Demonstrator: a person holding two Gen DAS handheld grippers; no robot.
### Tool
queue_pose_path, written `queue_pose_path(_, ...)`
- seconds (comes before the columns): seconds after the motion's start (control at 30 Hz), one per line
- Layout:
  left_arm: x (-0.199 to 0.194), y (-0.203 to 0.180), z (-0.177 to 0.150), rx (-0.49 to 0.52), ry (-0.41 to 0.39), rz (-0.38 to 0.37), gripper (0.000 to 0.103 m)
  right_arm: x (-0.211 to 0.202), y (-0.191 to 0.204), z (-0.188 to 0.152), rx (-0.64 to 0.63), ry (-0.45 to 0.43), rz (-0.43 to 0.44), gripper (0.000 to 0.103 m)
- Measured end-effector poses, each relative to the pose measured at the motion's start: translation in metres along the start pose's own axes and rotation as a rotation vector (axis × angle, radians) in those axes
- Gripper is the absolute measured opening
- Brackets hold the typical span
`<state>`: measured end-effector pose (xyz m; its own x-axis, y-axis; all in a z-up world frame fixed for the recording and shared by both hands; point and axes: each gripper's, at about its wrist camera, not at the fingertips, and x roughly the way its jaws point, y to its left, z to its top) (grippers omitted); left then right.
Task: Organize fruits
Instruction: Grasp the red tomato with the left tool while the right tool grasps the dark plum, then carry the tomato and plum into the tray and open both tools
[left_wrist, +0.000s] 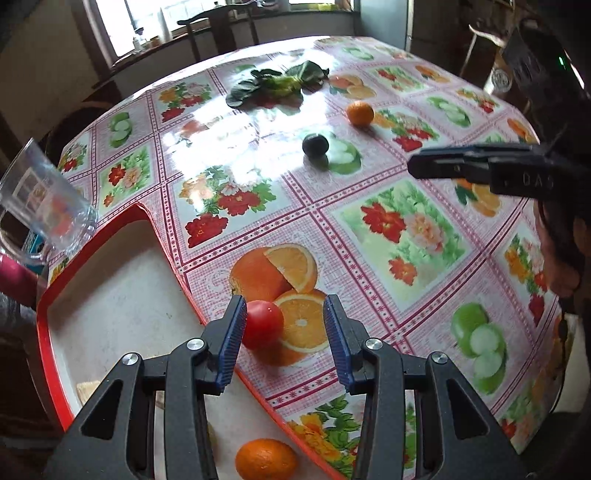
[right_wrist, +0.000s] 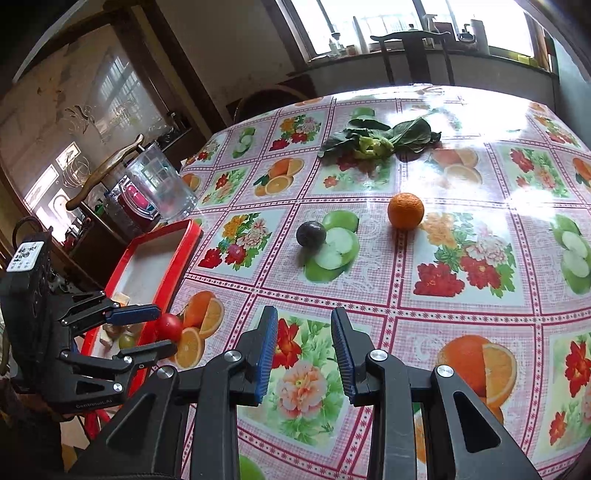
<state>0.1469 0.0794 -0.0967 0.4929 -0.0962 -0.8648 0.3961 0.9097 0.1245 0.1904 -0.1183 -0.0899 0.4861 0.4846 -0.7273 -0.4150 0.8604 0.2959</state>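
The left gripper (left_wrist: 284, 321) has its ribbed blue fingers (left_wrist: 233, 339) spread wide around a red tomato (left_wrist: 263, 324), which sits on the table (left_wrist: 369, 236) just outside the red rim of a tray (left_wrist: 173, 266); the left pad looks to be at or almost at the tomato's side, though I cannot tell if it touches, and the right pad stands clear of it. The tomato is smooth, glossy and round, so no long axis shows. From the right wrist view the same tomato (right_wrist: 169, 326) lies between those fingers, right at the tray's (right_wrist: 177, 266) long edge. The tray is shallow, pale inside, with an orange (left_wrist: 266, 459) in it near the camera and a few small pieces beside it. The right gripper (right_wrist: 304, 350) hangs over the flowered, shiny oilcloth with its fingers (right_wrist: 269, 350) parted and nothing between them; bare cloth lies open ahead of it. Farther out, well apart from both grippers, sit a dark round fruit (right_wrist: 311, 233) and a second, pebbly-skinned orange (right_wrist: 405, 210), with room all around each. Beyond them a bunch of leafy greens (right_wrist: 376, 138) lies flat, its leaves spreading left and right. A clear plastic jug (right_wrist: 162, 184) stands at the table's left edge, beside the tray's far end.
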Motion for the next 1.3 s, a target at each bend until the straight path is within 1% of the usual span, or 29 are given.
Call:
queue_pose_path(0.07, 0.004, 0.002, 0.001, 0.027, 0.014, 0.009, 0.041, 0.009, 0.001, 0.006, -0.002, 0.008, -0.002, 0.032)
queue_pose_path(0.13, 0.007, 0.006, 0.002, 0.044, 0.022, -0.003, 0.041, 0.020, 0.002, 0.013, -0.005, 0.017, -0.005, 0.032)
queue_pose_path(0.2, 0.011, 0.011, 0.002, 0.065, 0.038, 0.008, 0.041, 0.032, 0.004, 0.020, -0.012, 0.023, -0.013, 0.032)
queue_pose_path(0.3, 0.015, 0.013, 0.001, 0.098, 0.032, -0.001, 0.041, 0.051, 0.008, 0.029, -0.024, 0.031, -0.036, 0.032)
queue_pose_path(0.4, 0.019, 0.011, 0.003, 0.123, 0.036, 0.014, 0.041, 0.068, 0.011, 0.038, -0.033, 0.031, -0.065, 0.032)
queue_pose_path(0.5, 0.026, 0.011, 0.006, 0.127, 0.038, 0.031, 0.041, 0.082, 0.012, 0.044, -0.038, 0.028, -0.099, 0.032)
queue_pose_path(0.57, 0.030, 0.013, 0.010, 0.118, 0.047, 0.035, 0.041, 0.087, 0.014, 0.048, -0.056, 0.002, -0.141, 0.032)
queue_pose_path(0.67, 0.033, 0.014, 0.012, 0.105, 0.048, 0.046, 0.041, 0.092, 0.013, 0.052, -0.059, -0.013, -0.167, 0.029)
queue_pose_path(0.7, 0.033, 0.015, 0.013, 0.097, 0.045, 0.044, 0.040, 0.092, 0.012, 0.052, -0.059, -0.014, -0.172, 0.027)
queue_pose_path(0.77, 0.032, 0.019, 0.014, 0.070, 0.040, 0.053, 0.030, 0.090, 0.011, 0.051, -0.063, -0.015, -0.173, 0.024)
queue_pose_path(0.83, 0.029, 0.026, 0.015, 0.009, 0.044, 0.032, 0.027, 0.086, 0.011, 0.048, -0.061, -0.014, -0.167, 0.023)
queue_pose_path(0.9, 0.024, 0.032, 0.015, -0.056, 0.030, -0.031, 0.027, 0.079, 0.012, 0.042, -0.056, -0.018, -0.152, 0.023)
queue_pose_path(1.0, 0.019, 0.031, 0.012, -0.081, 0.018, -0.034, 0.027, 0.066, 0.016, 0.034, -0.058, -0.028, -0.123, 0.023)
queue_pose_path(1.13, 0.013, 0.026, 0.005, -0.107, 0.003, -0.058, 0.027, 0.045, 0.022, 0.024, -0.062, -0.043, -0.090, 0.023)
queue_pose_path(1.23, 0.003, 0.024, 0.000, -0.134, -0.020, -0.087, 0.027, 0.027, 0.026, 0.017, -0.063, -0.057, -0.070, 0.023)
queue_pose_path(1.3, -0.004, 0.022, -0.003, -0.149, -0.040, -0.093, 0.027, 0.018, 0.029, 0.013, -0.065, -0.065, -0.057, 0.023)
